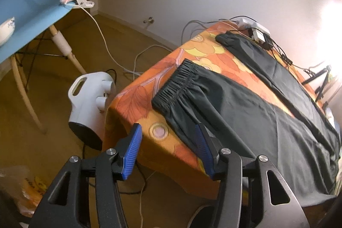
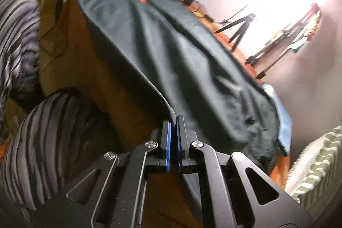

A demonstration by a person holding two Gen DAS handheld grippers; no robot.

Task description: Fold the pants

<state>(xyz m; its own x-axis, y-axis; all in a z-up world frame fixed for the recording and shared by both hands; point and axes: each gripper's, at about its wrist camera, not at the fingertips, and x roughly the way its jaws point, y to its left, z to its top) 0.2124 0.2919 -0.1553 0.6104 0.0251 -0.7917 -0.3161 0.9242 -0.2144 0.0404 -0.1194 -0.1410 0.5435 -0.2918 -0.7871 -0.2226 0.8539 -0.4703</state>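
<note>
Dark green pants (image 1: 245, 104) spread over orange floral tablecloth (image 1: 136, 97). Left gripper (image 1: 168, 151) jaws approx half open, empty, at table corner. Right gripper (image 2: 173, 134) jaws closed, pinching pants edge.

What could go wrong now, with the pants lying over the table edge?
1. The right gripper has its jaws shut on only the hem of the pants; the cloth may slip out.
2. The left gripper is open beside the waistband, so a one-sided pull may skew the fold.
</note>
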